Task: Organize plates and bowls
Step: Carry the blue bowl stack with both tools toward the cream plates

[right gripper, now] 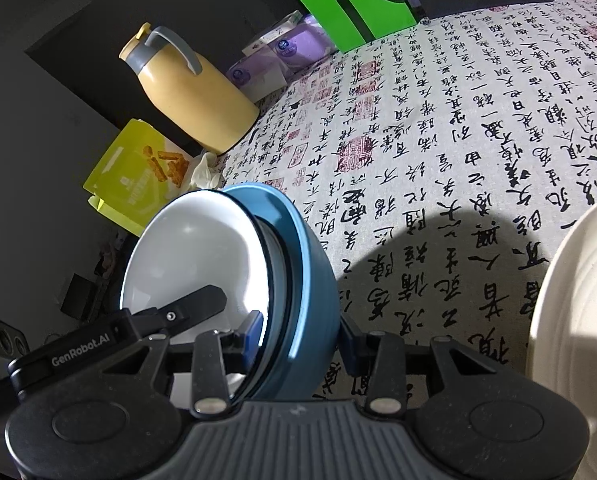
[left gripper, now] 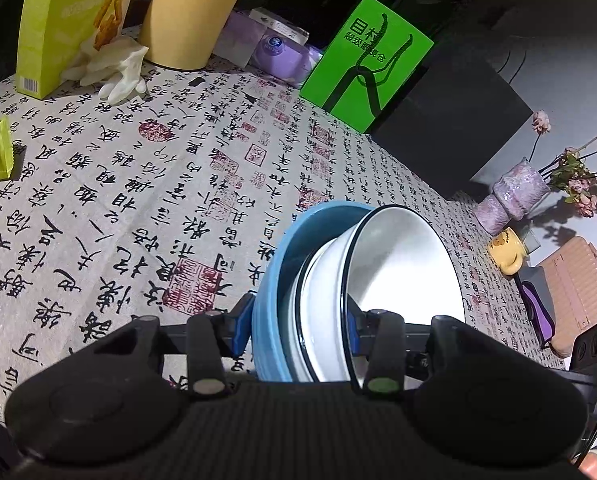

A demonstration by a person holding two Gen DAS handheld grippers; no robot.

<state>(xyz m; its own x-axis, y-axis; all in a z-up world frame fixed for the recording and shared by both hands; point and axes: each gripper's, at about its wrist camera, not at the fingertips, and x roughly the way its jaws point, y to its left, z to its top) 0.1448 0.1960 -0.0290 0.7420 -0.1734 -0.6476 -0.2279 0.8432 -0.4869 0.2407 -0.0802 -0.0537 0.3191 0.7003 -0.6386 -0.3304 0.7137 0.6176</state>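
Observation:
A nested stack hangs above the calligraphy tablecloth (left gripper: 138, 200): a blue bowl (left gripper: 270, 280) outermost, with white black-rimmed bowls (left gripper: 398, 272) inside it. My left gripper (left gripper: 298, 328) is shut on one side of the stack's rim, blue pads pressing both sides. My right gripper (right gripper: 300, 336) is shut on the opposite side of the same stack, on the blue bowl (right gripper: 310, 280) and the white bowl (right gripper: 194, 256). In the right wrist view a left gripper finger (right gripper: 194, 308) reaches over the white bowl. A cream plate (right gripper: 578, 320) lies on the table at the right.
At the table's back stand a yellow jug (right gripper: 194, 100), a yellow-green snack box (left gripper: 66, 20), white gloves (left gripper: 114, 68), purple tissue packs (left gripper: 274, 48), a green bag (left gripper: 370, 60) and a black box (left gripper: 458, 120). A vase of flowers (left gripper: 518, 196), a yellow cup (left gripper: 506, 252) and a pink case (left gripper: 578, 292) sit right.

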